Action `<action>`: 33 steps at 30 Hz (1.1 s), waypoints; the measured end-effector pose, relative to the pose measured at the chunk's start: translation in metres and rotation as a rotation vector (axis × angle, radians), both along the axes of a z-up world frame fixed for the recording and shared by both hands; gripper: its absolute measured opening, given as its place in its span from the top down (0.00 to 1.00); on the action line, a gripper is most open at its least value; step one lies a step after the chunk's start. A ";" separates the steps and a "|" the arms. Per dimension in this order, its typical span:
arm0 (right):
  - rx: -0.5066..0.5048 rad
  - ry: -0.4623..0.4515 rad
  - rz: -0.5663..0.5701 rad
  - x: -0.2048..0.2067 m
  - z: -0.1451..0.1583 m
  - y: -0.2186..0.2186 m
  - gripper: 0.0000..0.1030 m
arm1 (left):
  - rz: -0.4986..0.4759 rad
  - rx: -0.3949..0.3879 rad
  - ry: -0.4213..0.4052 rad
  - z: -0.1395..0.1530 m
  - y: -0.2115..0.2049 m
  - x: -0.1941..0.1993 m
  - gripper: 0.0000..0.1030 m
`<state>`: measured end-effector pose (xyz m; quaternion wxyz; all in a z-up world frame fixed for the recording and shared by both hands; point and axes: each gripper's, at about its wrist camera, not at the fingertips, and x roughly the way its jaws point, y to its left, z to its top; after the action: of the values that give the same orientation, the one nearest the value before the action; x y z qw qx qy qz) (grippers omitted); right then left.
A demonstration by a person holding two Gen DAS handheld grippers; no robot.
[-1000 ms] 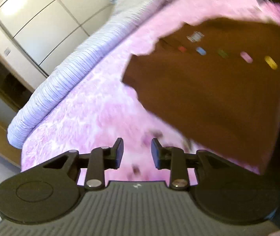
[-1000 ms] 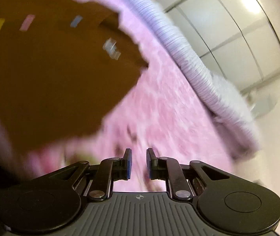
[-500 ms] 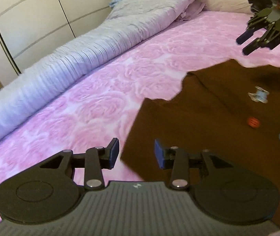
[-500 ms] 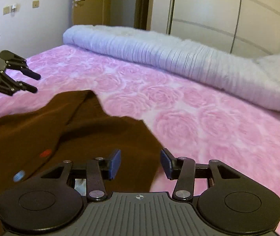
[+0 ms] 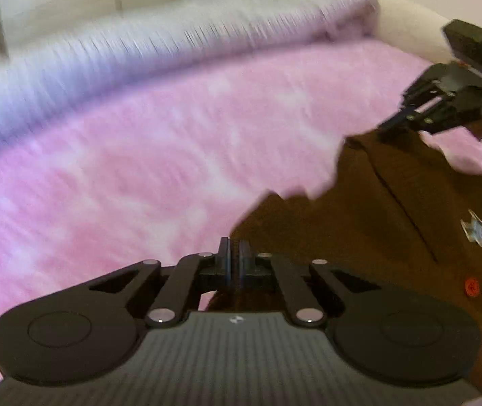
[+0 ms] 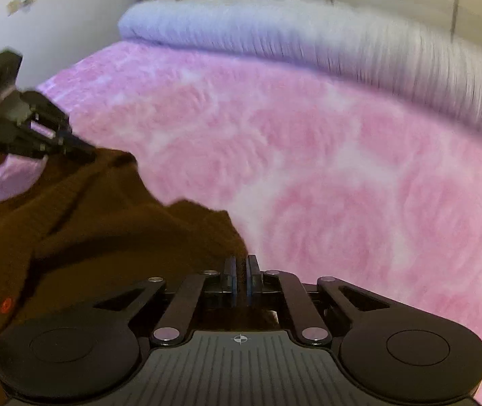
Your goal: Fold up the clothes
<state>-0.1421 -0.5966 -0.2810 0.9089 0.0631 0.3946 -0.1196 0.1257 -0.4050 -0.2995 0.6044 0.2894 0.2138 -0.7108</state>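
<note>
Your left claw point(image 5: 234, 253) and right claw point(image 6: 239, 272) are both clamped tight on the knit brown sweater's point(image 5: 393, 237) edge — soft pink bed point(image 5: 139, 169) beneath.

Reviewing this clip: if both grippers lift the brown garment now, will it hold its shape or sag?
The brown garment already lies in soft ridges, so it would probably droop between the left gripper and right gripper. Its knit-looking surface likely grips rather than slips. Each gripper pinches only an edge, so the middle should hang.
</note>
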 end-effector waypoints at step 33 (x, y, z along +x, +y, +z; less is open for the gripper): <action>-0.200 0.042 0.008 0.046 -0.028 0.009 0.99 | 0.083 0.051 -0.211 -0.033 -0.020 -0.005 0.95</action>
<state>-0.0964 -0.5873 -0.3085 0.9027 -0.0318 0.3997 -0.1560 0.1202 -0.4252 -0.3323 0.6449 0.3688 0.1787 -0.6451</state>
